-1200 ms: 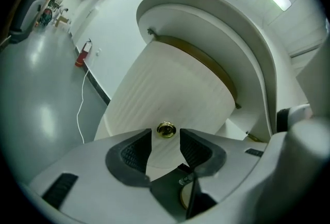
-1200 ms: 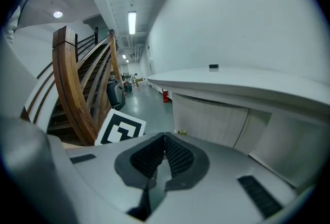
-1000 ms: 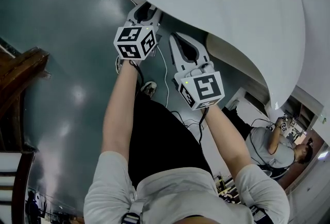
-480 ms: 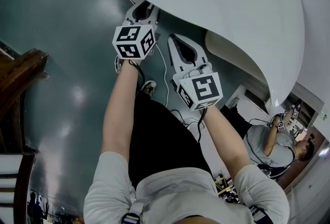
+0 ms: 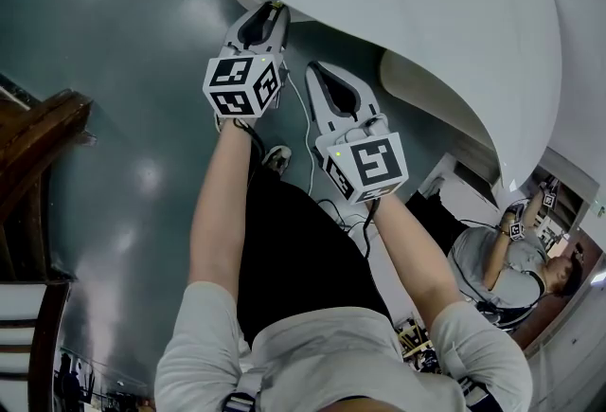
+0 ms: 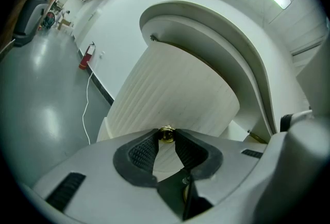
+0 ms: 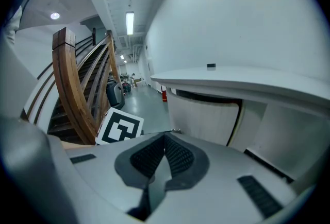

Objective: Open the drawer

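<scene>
While left tool (image 5: 269,14) clamps knob (image 6: 166,134), wooden staircase (image 7: 77,94) nearby.

Glossy grey-green floor (image 5: 114,69) across the left of the head view, wooden staircase (image 5: 38,145) at its left edge. Thin white cable (image 6: 84,115) lying at left of the left gripper view.

Counter overhang (image 6: 221,37) above left claw (image 6: 166,136) (apparently)

The left gripper (image 6: 166,136), jaws having just closed in, pinches the small brass knob (image 6: 166,134) on the pale, ribbed drawer (image 6: 175,89) front.
</scene>
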`<state>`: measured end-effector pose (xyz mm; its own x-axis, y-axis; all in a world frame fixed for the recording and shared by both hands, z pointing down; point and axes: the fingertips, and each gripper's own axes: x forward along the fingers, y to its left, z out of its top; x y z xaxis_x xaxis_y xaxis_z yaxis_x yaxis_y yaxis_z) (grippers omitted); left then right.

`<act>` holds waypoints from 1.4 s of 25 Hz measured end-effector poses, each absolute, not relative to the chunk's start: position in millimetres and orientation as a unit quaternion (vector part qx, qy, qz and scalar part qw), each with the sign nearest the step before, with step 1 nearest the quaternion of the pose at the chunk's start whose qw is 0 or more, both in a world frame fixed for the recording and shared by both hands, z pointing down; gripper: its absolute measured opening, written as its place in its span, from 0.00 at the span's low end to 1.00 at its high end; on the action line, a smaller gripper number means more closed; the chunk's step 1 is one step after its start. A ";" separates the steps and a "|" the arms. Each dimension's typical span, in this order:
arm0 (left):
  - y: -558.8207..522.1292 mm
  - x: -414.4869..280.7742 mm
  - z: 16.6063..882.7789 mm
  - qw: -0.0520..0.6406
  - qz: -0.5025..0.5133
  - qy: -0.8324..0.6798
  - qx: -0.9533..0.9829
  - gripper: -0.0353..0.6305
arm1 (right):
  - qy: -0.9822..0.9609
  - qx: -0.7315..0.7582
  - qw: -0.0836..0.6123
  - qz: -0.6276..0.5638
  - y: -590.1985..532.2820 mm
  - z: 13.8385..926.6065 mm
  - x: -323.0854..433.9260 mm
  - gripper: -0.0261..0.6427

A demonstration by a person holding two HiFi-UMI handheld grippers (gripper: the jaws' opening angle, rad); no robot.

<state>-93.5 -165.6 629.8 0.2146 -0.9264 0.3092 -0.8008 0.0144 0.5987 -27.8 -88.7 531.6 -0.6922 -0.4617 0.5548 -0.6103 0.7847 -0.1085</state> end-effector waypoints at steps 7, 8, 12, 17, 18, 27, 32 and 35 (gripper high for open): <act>-148.9 -97.2 629.1 0.352 -0.087 -0.622 0.693 0.21 | -0.910 0.291 0.260 0.143 -74.0 530.4 -30.7 0.06; -147.1 -96.8 628.8 0.353 -0.087 -0.622 0.693 0.21 | -0.910 0.291 0.260 0.143 -72.6 529.6 -30.8 0.06; -138.0 -98.5 627.4 0.353 -0.088 -0.623 0.692 0.21 | -0.911 0.290 0.258 0.141 -67.3 525.7 -33.1 0.06; -122.9 -101.6 629.6 0.355 -0.090 -0.626 0.689 0.21 | -0.911 0.290 0.258 0.140 -57.4 526.1 -35.4 0.06; -120.6 -101.8 629.6 0.356 -0.089 -0.626 0.689 0.21 | -0.911 0.290 0.257 0.141 -55.7 525.8 -35.5 0.06; -99.1 -105.3 633.1 0.359 -0.090 -0.626 0.687 0.21 | -0.913 0.290 0.251 0.141 -44.8 523.1 -40.0 0.06; -90.9 -104.7 631.7 0.359 -0.087 -0.628 0.684 0.21 | -0.914 0.292 0.244 0.138 -41.4 515.4 -39.3 0.06; -84.9 -105.5 631.1 0.362 -0.085 -0.629 0.683 0.21 | -0.914 0.293 0.245 0.138 -38.2 512.9 -38.5 0.06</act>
<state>-105.5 -84.9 631.1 0.1948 -0.9207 0.3381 -0.7973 0.0521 0.6013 -38.5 -38.2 512.9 -0.7086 -0.4676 0.5285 -0.6029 0.7903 -0.1091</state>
